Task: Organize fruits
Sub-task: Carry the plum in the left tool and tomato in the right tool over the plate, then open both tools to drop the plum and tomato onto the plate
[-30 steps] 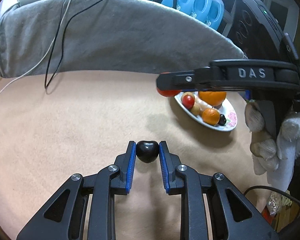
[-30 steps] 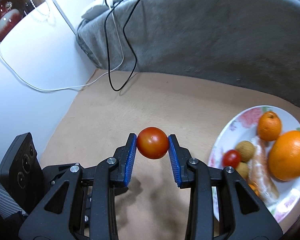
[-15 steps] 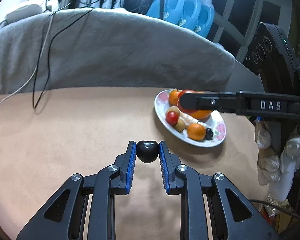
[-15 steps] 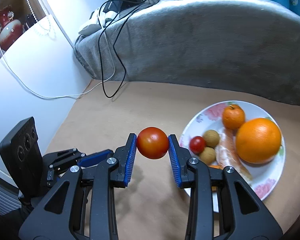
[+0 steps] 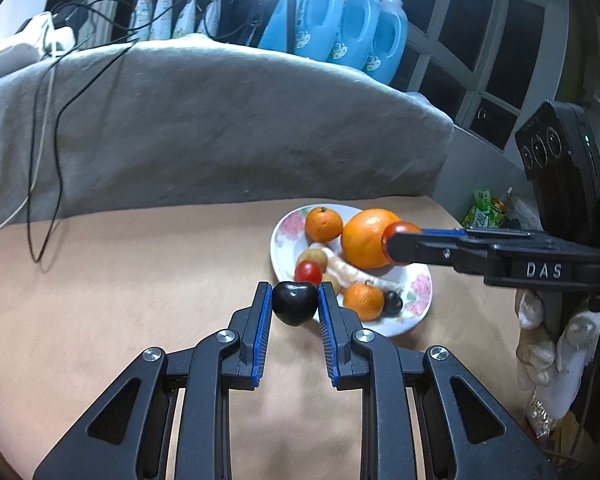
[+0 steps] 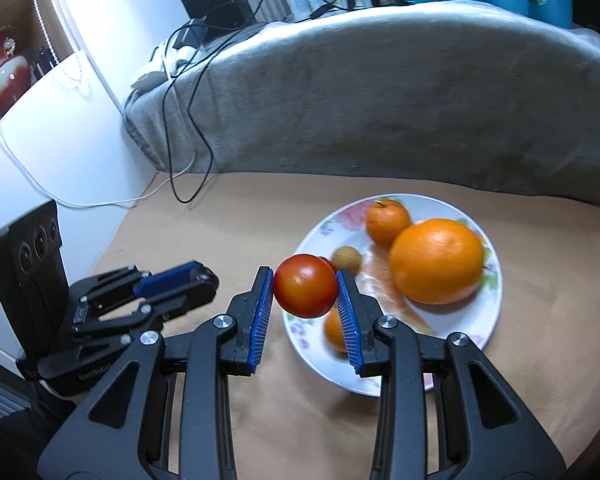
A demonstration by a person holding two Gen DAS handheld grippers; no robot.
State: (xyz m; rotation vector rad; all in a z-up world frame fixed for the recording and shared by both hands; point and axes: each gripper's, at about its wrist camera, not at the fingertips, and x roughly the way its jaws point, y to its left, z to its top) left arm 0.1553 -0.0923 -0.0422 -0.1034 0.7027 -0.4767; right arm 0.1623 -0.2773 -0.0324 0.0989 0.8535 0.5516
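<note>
My left gripper (image 5: 295, 305) is shut on a small dark cherry-like fruit (image 5: 294, 303), held just before the near rim of a flowered white plate (image 5: 420, 286). My right gripper (image 6: 305, 286) is shut on a red tomato (image 6: 305, 285) and hovers over the plate's (image 6: 312, 344) left edge. On the plate lie a large orange (image 6: 436, 261), a mandarin (image 6: 387, 218), a brown longan (image 6: 347, 258), peeled segments and other small fruits. In the left wrist view the right gripper (image 5: 396, 240) reaches in from the right, over the large orange (image 5: 364, 240).
A grey blanket-covered mound (image 5: 220, 128) rises behind the tan table (image 5: 120, 280), with black and white cables (image 5: 40, 160) trailing down onto the table. Blue detergent bottles (image 5: 352, 28) stand behind. A white wall (image 6: 60, 152) borders the table's left side.
Both grippers have moved toward the plate with their fruits still gripped. The plate has grown larger and nearer in both views, and the tomato now hangs over its edge.
</note>
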